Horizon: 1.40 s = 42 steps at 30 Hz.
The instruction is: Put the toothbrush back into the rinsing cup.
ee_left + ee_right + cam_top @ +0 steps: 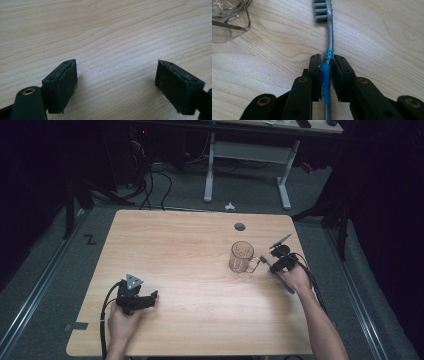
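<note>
Right tongs [327, 75] pinch the toothbrush [328, 37], bristles aimed at the glass mug [241, 256] just leftward; left tongs [116, 82] spread, far off.

Left gripper [148, 296] low near the table's front-left, jaws spread wide with nothing between. Right gripper [327, 68] at the right side, jaws clamped, forearm angled in from below.

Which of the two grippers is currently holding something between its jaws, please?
The right gripper, clamped on the toothbrush beside the glass mug; the left gripper is open over bare table.
</note>
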Available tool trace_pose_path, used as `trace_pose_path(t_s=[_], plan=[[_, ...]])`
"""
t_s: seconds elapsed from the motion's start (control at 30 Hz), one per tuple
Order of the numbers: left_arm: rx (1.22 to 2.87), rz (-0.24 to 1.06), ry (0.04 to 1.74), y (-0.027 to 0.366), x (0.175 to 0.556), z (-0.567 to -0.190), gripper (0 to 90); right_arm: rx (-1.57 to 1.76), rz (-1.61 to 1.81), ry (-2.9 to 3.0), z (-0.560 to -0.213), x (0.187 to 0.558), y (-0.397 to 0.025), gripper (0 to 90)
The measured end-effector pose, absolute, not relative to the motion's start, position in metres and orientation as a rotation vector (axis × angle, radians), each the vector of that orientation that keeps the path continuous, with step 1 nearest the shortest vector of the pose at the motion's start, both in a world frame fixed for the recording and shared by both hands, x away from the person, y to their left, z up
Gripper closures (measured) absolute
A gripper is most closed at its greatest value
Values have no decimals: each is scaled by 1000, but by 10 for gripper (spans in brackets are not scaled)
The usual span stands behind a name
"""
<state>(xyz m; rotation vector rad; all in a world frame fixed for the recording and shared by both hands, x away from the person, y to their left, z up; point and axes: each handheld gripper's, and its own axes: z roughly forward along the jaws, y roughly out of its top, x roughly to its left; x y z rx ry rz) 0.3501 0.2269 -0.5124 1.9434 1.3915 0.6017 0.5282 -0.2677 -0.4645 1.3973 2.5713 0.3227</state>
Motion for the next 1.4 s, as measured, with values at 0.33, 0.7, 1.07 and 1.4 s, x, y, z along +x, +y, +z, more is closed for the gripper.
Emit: trace_pose_path(t_s=[0.33, 0.7, 1.07, 1.4], plan=[[1943, 602, 1392, 227, 350, -512, 185, 1425, 338, 2573, -464, 527, -269, 792], [1944, 602, 1391, 227, 350, -512, 185, 1396, 380, 2573, -459, 524, -270, 793], [1944, 602, 1391, 227, 350, -512, 185, 1390, 462, 2550, -448, 517, -273, 793], [1943, 602, 1392, 227, 350, -512, 185, 1384, 526, 2532, -442, 508, -278, 794]])
